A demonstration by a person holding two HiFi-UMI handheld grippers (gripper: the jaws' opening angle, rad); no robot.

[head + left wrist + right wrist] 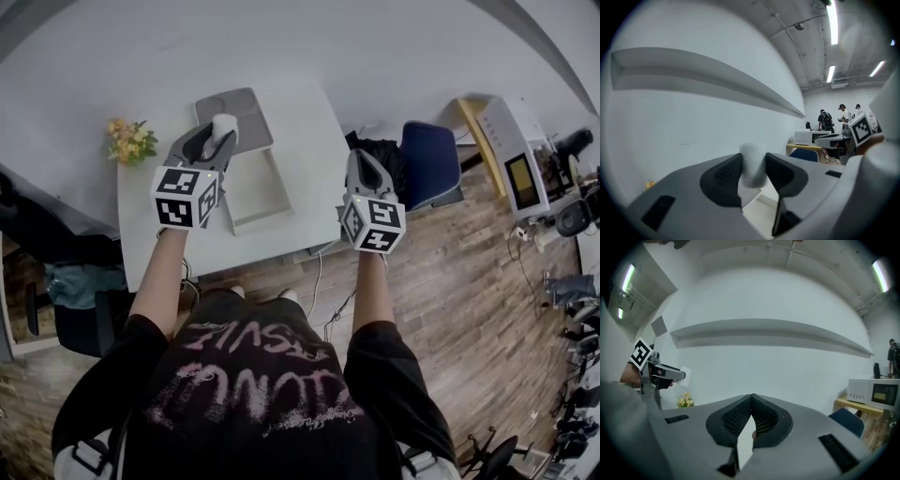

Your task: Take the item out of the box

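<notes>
The white item (223, 125) was gripped between the jaws of the left gripper (218, 142), which were held fairly wide by its bulk, pads pressed on both its sides. It was carried in the air over the grey lid (251, 105) of the open box (284, 189), in the upper centre of the head view, so the removal itself was judged done. What was left was judged to be setting the item down on the white table (314, 131).

The right gripper (751, 400) was seen with its jaws shut tip to tip and nothing gripped, raised at the right of the table.

A bunch of flowers (129, 141) was noted at the table's upper left corner and a blue chair (431, 161) at its right. Nothing was seen blocking the bare tabletop beside the box.
</notes>
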